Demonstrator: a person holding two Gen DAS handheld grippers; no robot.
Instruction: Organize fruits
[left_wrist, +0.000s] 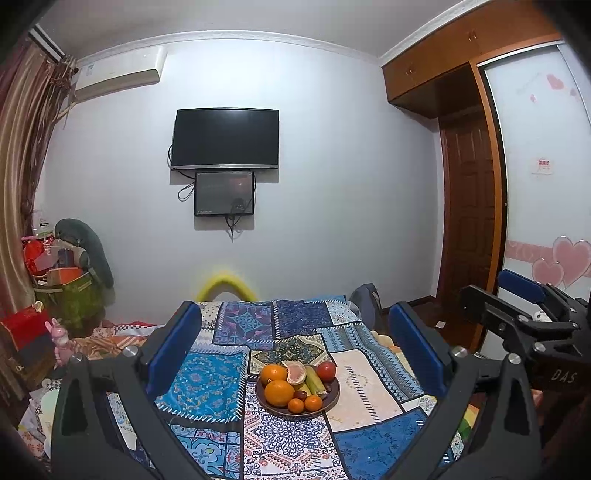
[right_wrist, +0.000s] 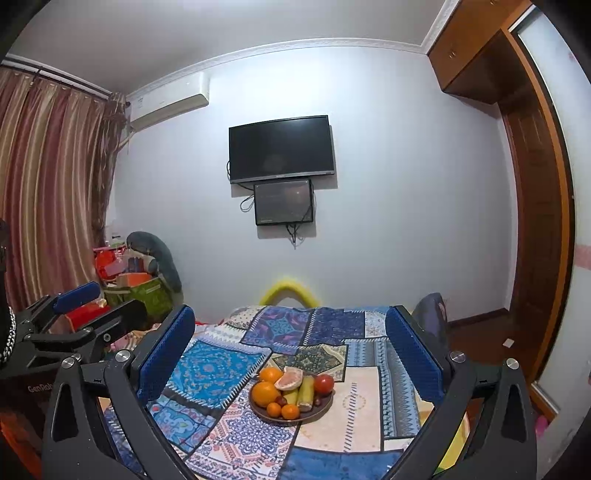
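Observation:
A brown plate (left_wrist: 333, 397) piled with fruit sits on a patchwork blue cloth (left_wrist: 207, 384). It holds a large orange (left_wrist: 279, 392), a second orange (left_wrist: 273, 373), a cut grapefruit piece (left_wrist: 295, 373), a red round fruit (left_wrist: 326, 371), a green-yellow banana (left_wrist: 314, 382) and two small tangerines (left_wrist: 313, 403). My left gripper (left_wrist: 295, 343) is open, held back from the plate and above it, with nothing between its blue pads. My right gripper (right_wrist: 290, 347) is also open and empty, framing the same plate (right_wrist: 325, 406) from a distance. Each gripper shows at the edge of the other's view.
The cloth covers a table or bed reaching toward a white wall with a mounted TV (left_wrist: 225, 138). A yellow arched object (left_wrist: 225, 284) stands at the far edge. Bags and boxes (left_wrist: 62, 273) pile by the curtain on the left. A wooden door (left_wrist: 469, 221) and wardrobe are on the right.

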